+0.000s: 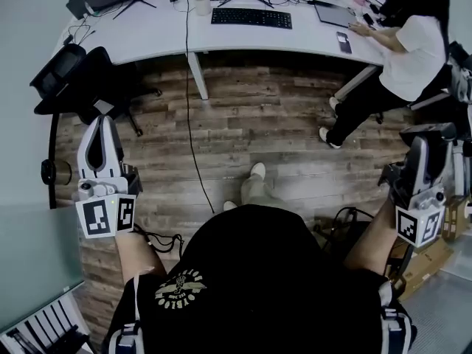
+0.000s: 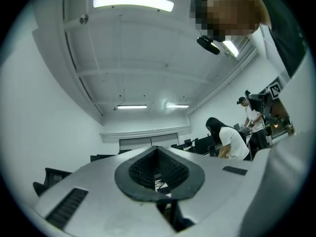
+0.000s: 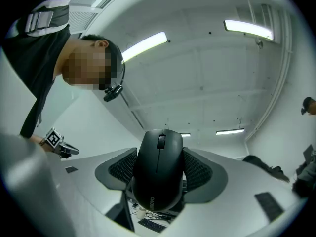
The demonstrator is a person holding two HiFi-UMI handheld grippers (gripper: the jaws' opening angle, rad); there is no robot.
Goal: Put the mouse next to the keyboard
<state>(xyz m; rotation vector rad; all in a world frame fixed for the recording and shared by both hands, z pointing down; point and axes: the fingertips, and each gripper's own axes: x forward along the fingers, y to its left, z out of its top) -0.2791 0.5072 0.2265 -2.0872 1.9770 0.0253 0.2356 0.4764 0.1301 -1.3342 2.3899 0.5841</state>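
A black mouse sits upright between the ribbed pads of my right gripper, which is shut on it and tilted up toward the ceiling. In the head view my right gripper is at the far right, well back from the desk. A black keyboard lies on the white desk at the top of the view, across a stretch of wooden floor. My left gripper is raised at the left with its fingertips together and nothing in it. The left gripper view shows its pads meeting.
A person in a white shirt sits at the desk's right end by a tablet and a phone. A black office chair stands at the left. A cable hangs down from the desk onto the floor. Cardboard boxes lie at my right.
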